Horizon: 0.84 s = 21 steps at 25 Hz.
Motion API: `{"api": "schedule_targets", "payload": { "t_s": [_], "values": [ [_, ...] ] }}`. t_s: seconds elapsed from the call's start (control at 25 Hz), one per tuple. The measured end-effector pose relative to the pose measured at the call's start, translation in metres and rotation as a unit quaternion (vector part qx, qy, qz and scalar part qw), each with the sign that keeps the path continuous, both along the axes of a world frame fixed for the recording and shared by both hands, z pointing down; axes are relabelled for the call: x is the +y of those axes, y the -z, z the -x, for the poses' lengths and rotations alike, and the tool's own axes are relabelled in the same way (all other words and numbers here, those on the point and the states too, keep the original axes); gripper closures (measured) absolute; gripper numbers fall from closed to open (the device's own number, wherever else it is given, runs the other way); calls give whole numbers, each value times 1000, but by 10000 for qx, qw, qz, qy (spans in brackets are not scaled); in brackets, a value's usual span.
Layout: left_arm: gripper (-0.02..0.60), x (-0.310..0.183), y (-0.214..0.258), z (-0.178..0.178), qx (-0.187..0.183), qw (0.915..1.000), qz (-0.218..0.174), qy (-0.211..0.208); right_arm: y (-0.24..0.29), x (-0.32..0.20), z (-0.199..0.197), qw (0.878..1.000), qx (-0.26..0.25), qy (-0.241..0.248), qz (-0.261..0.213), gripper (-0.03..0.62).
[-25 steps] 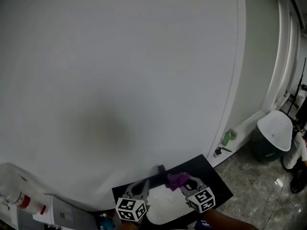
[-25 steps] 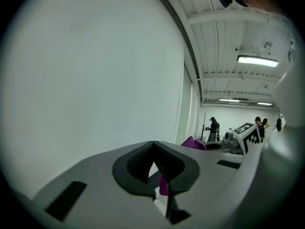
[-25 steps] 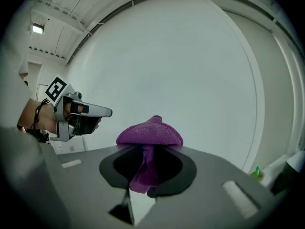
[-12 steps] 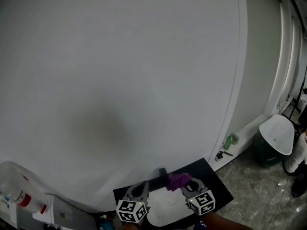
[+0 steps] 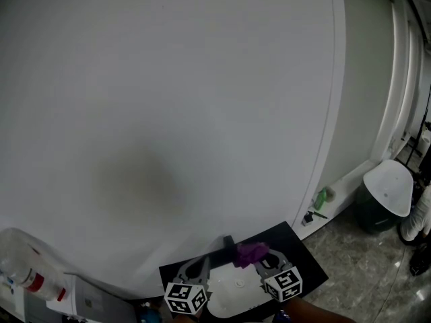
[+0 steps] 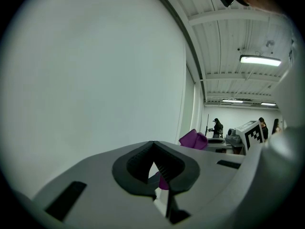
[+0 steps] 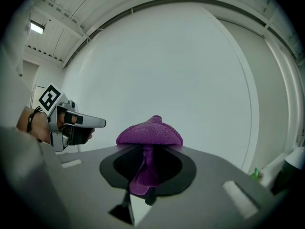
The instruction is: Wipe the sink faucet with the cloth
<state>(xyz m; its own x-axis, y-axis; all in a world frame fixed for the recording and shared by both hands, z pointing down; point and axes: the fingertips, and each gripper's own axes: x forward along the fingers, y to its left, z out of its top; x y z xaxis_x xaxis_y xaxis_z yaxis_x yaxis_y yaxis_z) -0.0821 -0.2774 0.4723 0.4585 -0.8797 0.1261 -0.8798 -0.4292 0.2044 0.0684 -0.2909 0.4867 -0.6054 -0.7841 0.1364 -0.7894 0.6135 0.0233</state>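
Observation:
A purple cloth is bunched between the pads of my right gripper, which is shut on it; in the right gripper view the cloth mushrooms over the jaw tips of the right gripper. It hangs over the white sink basin, next to a dark upright piece that looks like the faucet. My left gripper hovers at the basin's left. In its own view the left gripper has its pads meeting at the tips with nothing between them. The cloth shows beyond them.
The basin sits in a black counter against a large white wall. A spray bottle stands at the lower left. On the floor to the right are a green bottle and a lidded bin. People stand far off.
The grippers and the cloth keep almost the same place over the basin. Only the head camera has shifted slightly.

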Motion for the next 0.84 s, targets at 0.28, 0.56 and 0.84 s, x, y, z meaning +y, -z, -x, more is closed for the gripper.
{"api": "schedule_targets", "payload": {
  "t_s": [0.28, 0.56, 0.84],
  "values": [
    [577, 0, -2, 0, 49, 10000, 25, -5, -3, -2, -1, 10000, -15, -7, 44, 526],
    [577, 3, -4, -1, 147, 9999, 77, -28, -7, 2, -2, 9999, -16, -11, 108, 525],
    [577, 0, -4, -8, 161, 9998, 109, -88, -2, -2, -9, 10000, -51, -48, 57, 526]
  ]
}}
